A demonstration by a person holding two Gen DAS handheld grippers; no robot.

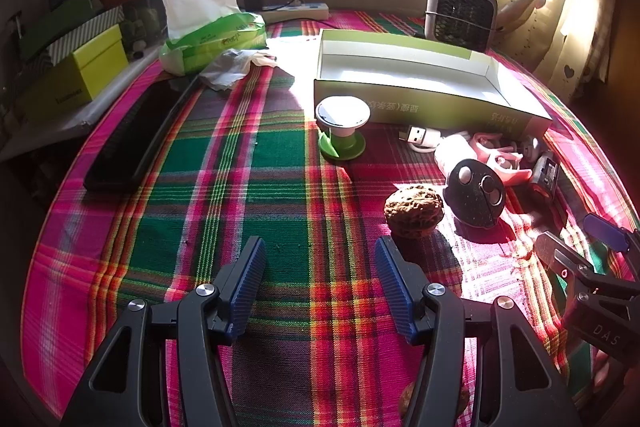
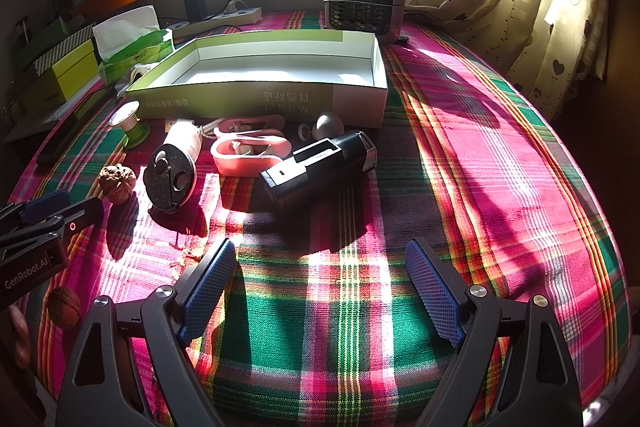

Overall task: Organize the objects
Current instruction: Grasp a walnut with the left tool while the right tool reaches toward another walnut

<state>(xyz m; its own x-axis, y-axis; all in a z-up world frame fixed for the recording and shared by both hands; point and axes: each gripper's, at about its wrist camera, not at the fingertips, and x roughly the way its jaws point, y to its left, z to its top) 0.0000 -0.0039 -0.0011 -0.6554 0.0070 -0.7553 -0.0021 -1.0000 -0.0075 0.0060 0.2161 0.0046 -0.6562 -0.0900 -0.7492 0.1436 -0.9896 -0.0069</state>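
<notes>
**On the plaid table: both grippers empty, loose items lying outside the box**

Near the front edge of the plaid tablecloth, the left gripper and the right gripper each hover with jaws spread wide and nothing between the pads. The open green-and-white box sits at the far middle of the table and holds nothing visible. The loose items lie just in front of its near wall: a black cylindrical device, a pink clip-like item, a white camera-like unit with a black speckled face, a small green-based stand, a grey ball-shaped piece and a USB plug. One walnut rests just beyond the left gripper's right finger; a second walnut lies at the near left.

Judgement: the step in hand appears to be a first pick. The walnut is closest to the left gripper; it is round and hard, so the pads should straddle its widest part and close squarely, or it may roll. The black device is likely better taken across its narrow width by the right gripper. Lift clear of the box wall before releasing.

Writing: "GenRobot.AI" on the left gripper body; "DAS" on the right gripper body. Chinese characters run upside down along the box's near wall; I cannot read them reliably. Print on the green tissue pack is too small to read.
</notes>
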